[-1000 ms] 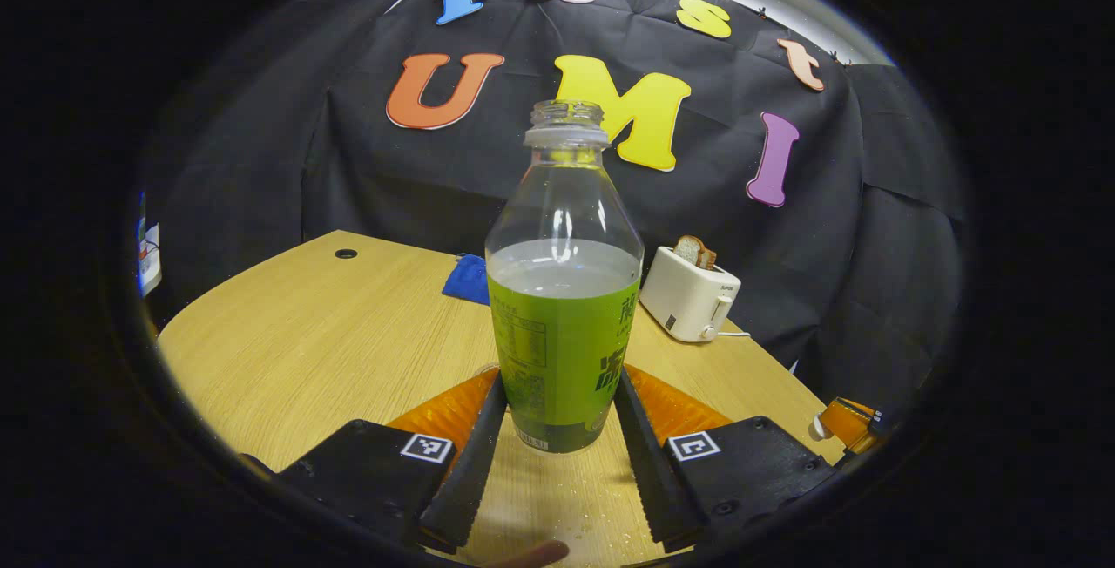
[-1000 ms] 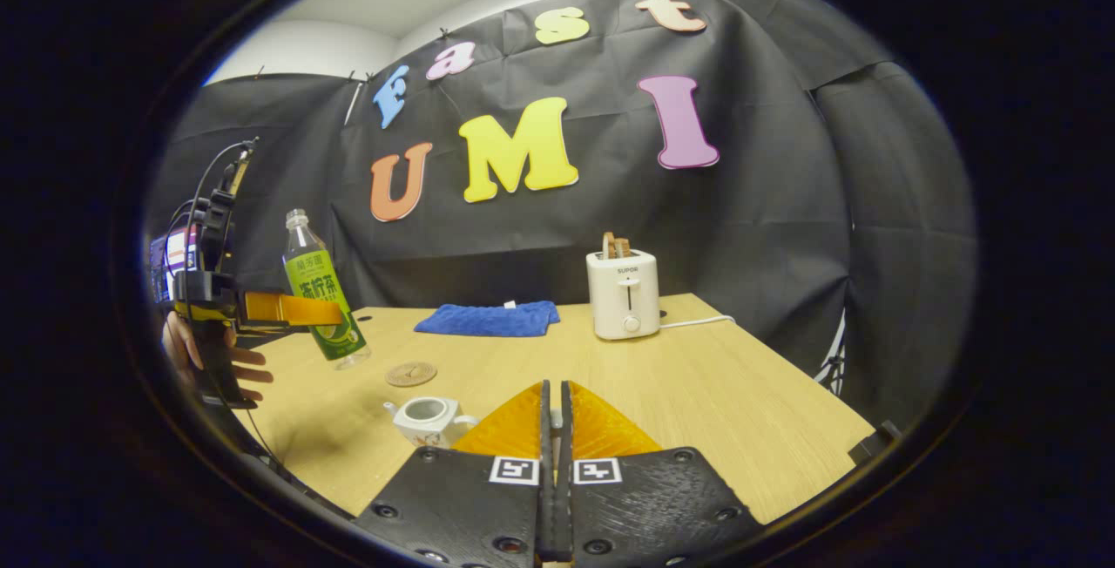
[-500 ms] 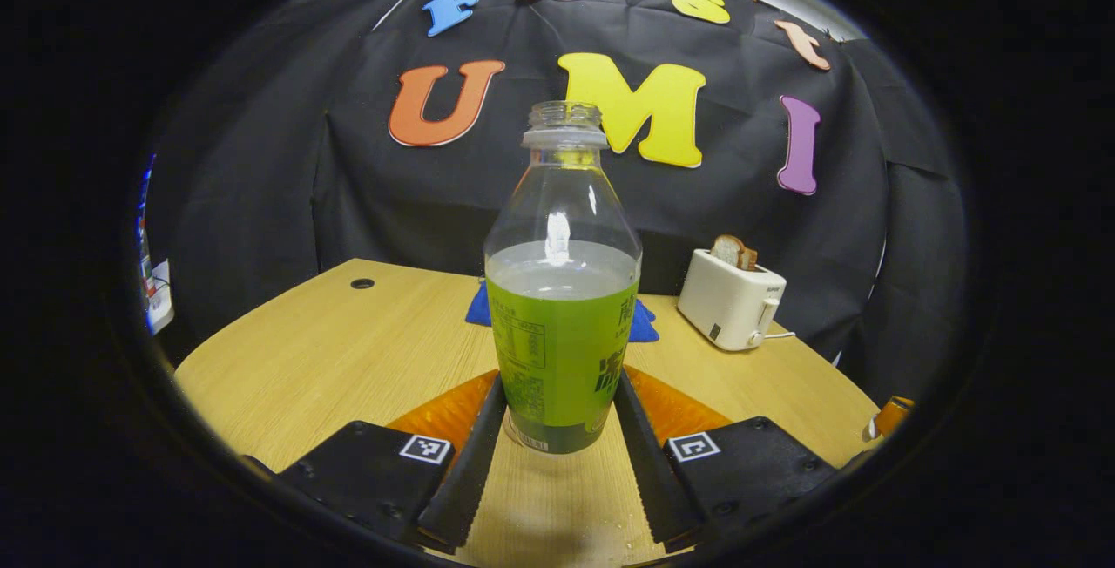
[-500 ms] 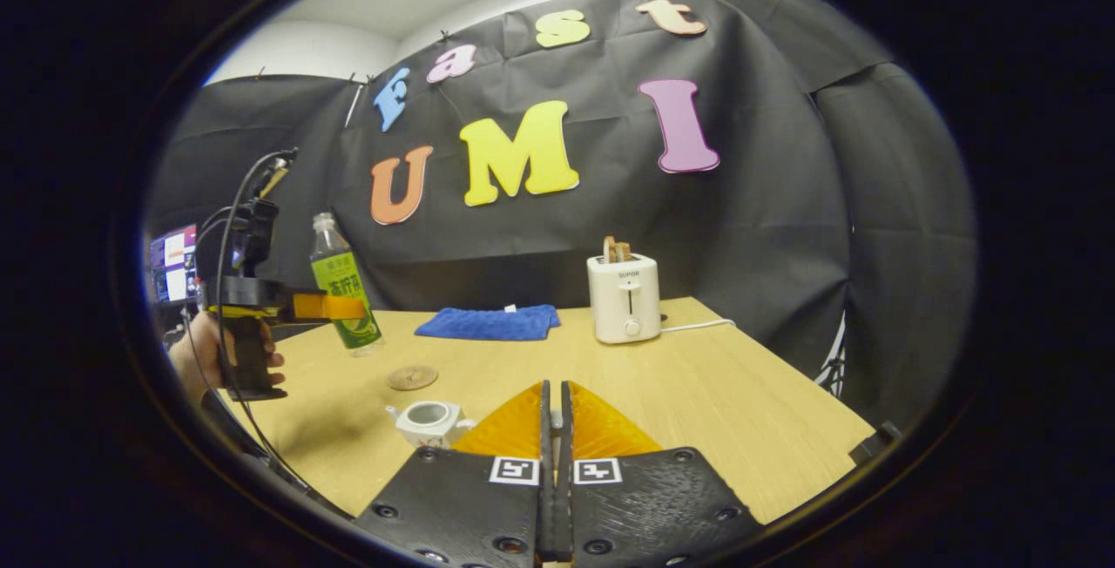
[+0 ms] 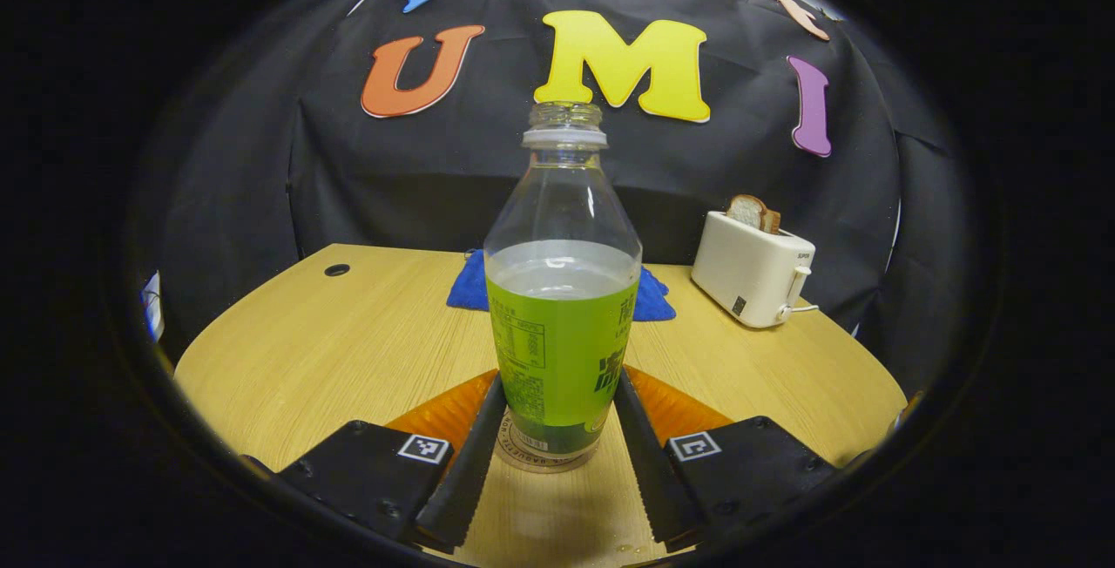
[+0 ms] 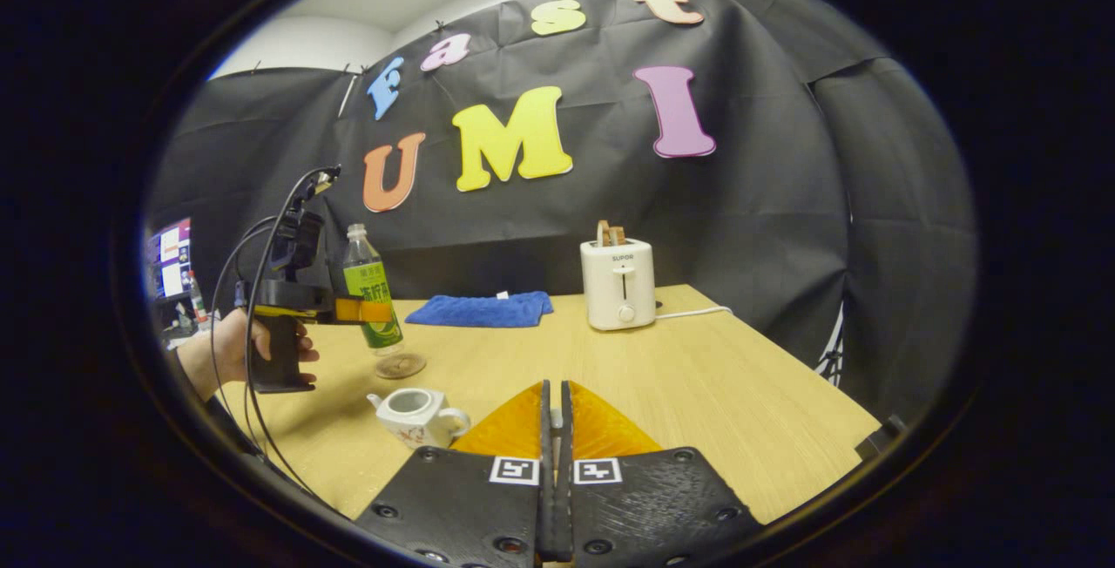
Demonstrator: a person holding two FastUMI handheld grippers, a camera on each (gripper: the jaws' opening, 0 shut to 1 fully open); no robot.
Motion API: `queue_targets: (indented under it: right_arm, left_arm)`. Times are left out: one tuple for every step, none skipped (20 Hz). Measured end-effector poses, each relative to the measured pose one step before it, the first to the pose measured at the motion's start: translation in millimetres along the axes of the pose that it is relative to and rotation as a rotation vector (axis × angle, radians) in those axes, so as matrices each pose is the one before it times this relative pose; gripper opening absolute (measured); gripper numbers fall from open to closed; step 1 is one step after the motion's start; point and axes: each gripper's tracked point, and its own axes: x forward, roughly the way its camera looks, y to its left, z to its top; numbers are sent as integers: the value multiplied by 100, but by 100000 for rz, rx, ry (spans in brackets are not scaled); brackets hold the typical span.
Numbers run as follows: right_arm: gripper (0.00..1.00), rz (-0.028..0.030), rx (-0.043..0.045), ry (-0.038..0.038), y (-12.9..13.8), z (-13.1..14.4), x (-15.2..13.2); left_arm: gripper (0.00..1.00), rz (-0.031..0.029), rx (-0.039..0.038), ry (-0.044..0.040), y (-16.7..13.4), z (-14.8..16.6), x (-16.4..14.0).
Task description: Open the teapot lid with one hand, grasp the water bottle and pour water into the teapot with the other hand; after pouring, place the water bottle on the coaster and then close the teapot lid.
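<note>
Between left gripper [image 5: 557,429] jaws: water bottle [image 5: 562,307] over coaster [image 6: 400,365].

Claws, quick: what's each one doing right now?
Left claw: closed on the water bottle.
Right claw: closed; what it grips cannot be told.

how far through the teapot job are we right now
Pouring looks done: the teapot sits open on the table, no lid on it. In hand: the left gripper clamps the upright water bottle right at the coaster, which shows under the bottle's base. Left: release the bottle, then close the teapot. The right gripper is shut, presumably on the lid, which is hard to see.
</note>
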Motion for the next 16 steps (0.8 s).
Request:
queue_targets:
  right_arm:
    - [0, -296, -20, 117, -170, 4, 47]
    - [0, -357, 171, 22, -150, -40, 93]
    - [0, -95, 88, 109, -75, -96, 36]
    - [0, -94, 3, 332, -22, -78, 101]
    - [0, 74, -32, 409, -17, -124, 123]
    - [0, 30, -17, 277, -45, -144, 161]
    - [0, -73, -45, 198, -4, -92, 65]
    - [0, 8, 74, 73, -46, -32, 60]
    - [0, -36, 66, 170, -13, -44, 20]
    - [0, 0, 92, 134, -44, -47, 92]
    - [0, -18, -75, 227, 21, -60, 68]
    - [0, -65, 3, 1, -57, -85, -28]
    - [0, -93, 29, 79, -47, -56, -27]
    - [0, -47, 146, -28, 14, 30, -29]
    - [0, 13, 48, -70, 0, 24, 6]
    - [0, 32, -36, -105, 77, 11, -55]
  left_arm:
    - [76, 88, 30, 893, -74, -284, 277]
    - [76, 482, -51, 643, 128, -248, 317]
    - [77, 314, -136, 268, 173, -222, 262]
    - [77, 1065, -14, 243, 193, 15, 328]
    - [77, -92, 9, 820, 78, -248, 249]
    - [77, 497, 95, 1190, 65, -269, 57]
    - [77, 379, 213, 1080, 143, -247, 102]
    - [77, -122, -43, 591, -94, -208, 138]
    - [77, -140, -195, 444, -56, -129, 131]
    - [78, -100, 149, 724, -103, -209, 157]
    - [78, 7, -88, -524, 41, 157, -32]
    - [78, 233, 113, -158, 8, 82, 60]
    - [79, 391, 581, 232, 39, -27, -39]
    - [80, 227, 524, 855, 27, -163, -79]
    - [83, 338, -174, 410, -27, -113, -162]
    - [94, -127, -509, -138, -55, 122, -85]
